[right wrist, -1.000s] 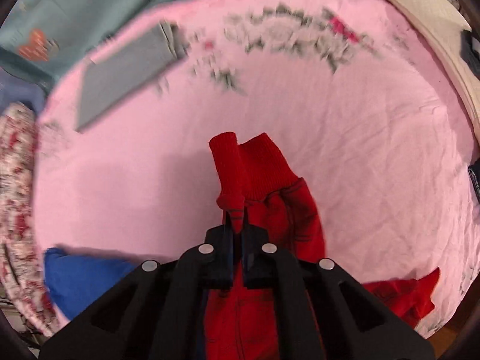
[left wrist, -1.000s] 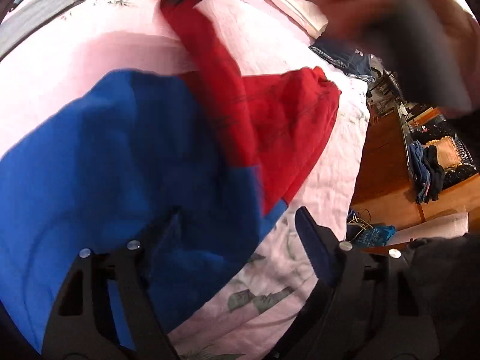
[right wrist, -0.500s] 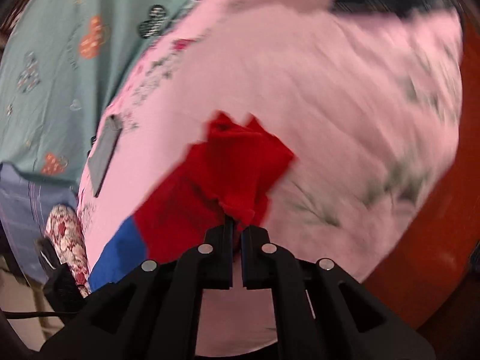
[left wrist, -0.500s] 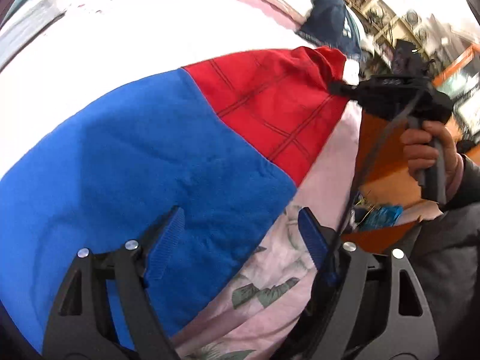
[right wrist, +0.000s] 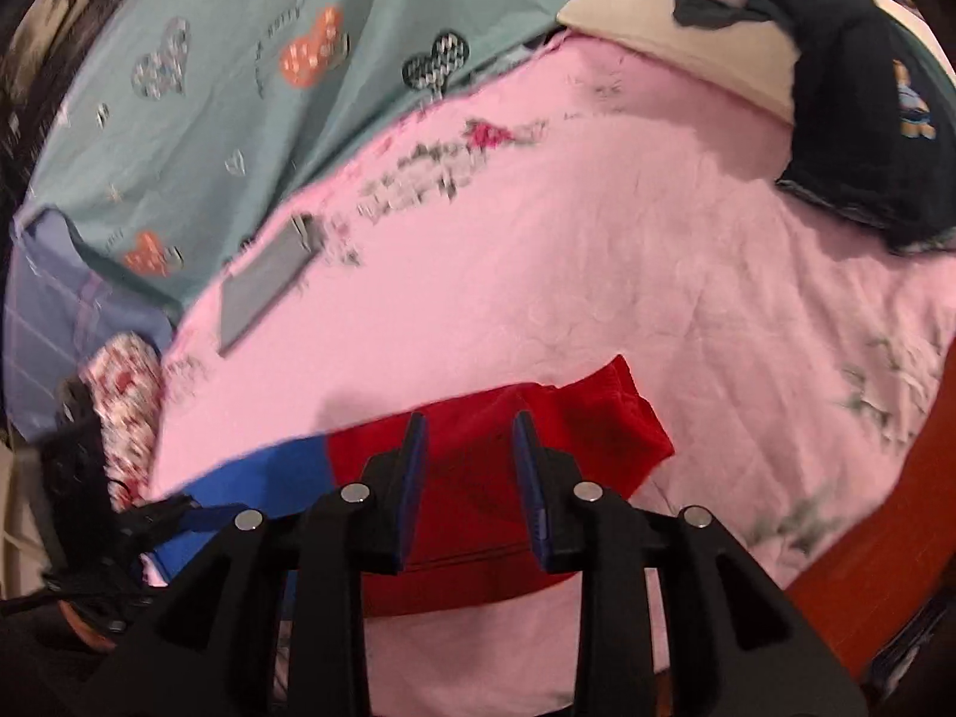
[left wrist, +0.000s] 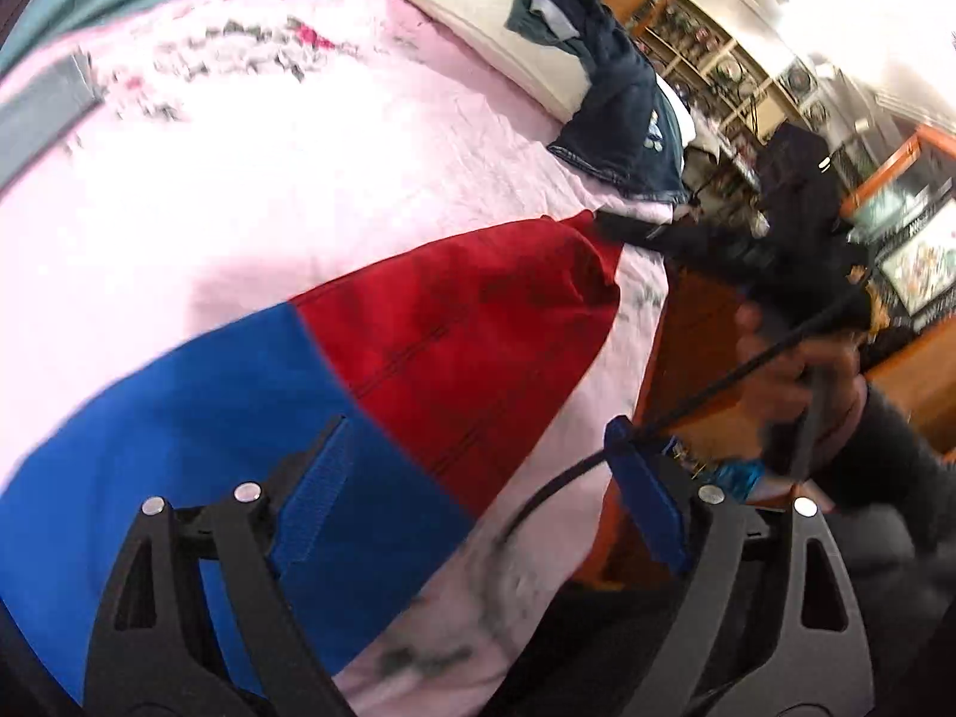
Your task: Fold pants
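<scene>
The red and blue pants point(left wrist: 334, 394) lie flat on the pink bedsheet point(left wrist: 287, 191), blue part near me, red leg end toward the bed's right edge. My left gripper point(left wrist: 472, 478) is open above the blue part and holds nothing. In the right wrist view the pants point(right wrist: 478, 478) lie folded over, the red cuff end at the right. My right gripper point(right wrist: 469, 466) is open just above the red cloth, with nothing between its fingers. In the left wrist view the right gripper point(left wrist: 627, 230) sits at the red cuff corner.
A dark blue garment point(left wrist: 621, 119) lies on a white pillow point(left wrist: 478, 6) at the far right of the bed. A folded grey cloth point(right wrist: 263, 287) lies on the sheet at the left. A teal patterned blanket point(right wrist: 239, 71) lies beyond. The wooden bed edge point(right wrist: 896, 508) is at the right.
My right gripper carried the red leg end down toward the bed's right edge, laid it flat and opened. My left gripper stayed open over the blue part.
</scene>
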`<move>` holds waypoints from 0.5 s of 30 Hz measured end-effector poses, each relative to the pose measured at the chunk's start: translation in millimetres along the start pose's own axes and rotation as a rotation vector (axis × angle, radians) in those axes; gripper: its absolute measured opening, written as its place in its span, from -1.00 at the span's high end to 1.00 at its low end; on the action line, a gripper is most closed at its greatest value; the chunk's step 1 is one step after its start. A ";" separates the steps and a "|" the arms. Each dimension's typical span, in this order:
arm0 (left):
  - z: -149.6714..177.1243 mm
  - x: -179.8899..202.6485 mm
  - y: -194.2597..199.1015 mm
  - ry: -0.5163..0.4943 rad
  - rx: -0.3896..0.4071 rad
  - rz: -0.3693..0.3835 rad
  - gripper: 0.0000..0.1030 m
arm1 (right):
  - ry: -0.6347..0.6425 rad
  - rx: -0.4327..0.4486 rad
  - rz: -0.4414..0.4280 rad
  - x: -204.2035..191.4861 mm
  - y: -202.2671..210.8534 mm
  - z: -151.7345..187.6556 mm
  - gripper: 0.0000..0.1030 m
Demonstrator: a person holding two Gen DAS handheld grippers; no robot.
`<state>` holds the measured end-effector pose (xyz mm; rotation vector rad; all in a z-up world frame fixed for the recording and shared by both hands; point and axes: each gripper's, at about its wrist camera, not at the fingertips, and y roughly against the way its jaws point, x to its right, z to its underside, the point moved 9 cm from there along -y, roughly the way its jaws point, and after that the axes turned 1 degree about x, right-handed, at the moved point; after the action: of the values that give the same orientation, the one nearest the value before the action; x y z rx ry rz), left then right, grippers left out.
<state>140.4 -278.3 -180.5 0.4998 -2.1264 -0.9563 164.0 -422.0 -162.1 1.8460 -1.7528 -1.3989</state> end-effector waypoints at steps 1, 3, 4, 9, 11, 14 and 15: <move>2.1 1.0 -15.3 0.031 -0.019 0.015 -0.69 | -0.005 -0.022 0.016 8.9 -10.7 3.1 0.43; 15.7 -8.3 -23.8 0.056 -0.066 0.019 -0.69 | -0.020 -0.058 0.084 37.7 -31.5 9.9 0.48; 27.8 -15.8 -35.2 0.053 -0.112 -0.043 -0.69 | -0.034 -0.055 0.058 50.1 -38.1 11.6 0.48; 48.5 -6.1 -13.3 -0.006 -0.142 -0.096 -0.69 | -0.012 -0.060 0.001 50.5 -28.9 10.6 0.36; 38.6 -1.6 8.7 0.000 -0.086 -0.096 -0.75 | -0.022 -0.045 0.000 47.4 -16.6 7.1 0.28; 15.5 -0.9 19.1 0.063 -0.002 -0.088 -0.81 | -0.049 -0.002 -0.051 45.1 6.5 3.7 0.28; 8.0 -0.2 14.9 0.086 0.017 -0.074 -0.81 | -0.057 0.004 -0.058 46.2 10.1 3.2 0.27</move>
<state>133.8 -264.7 -172.8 0.6210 -2.0525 -0.9413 146.9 -463.4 -177.8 1.8912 -1.7430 -1.4848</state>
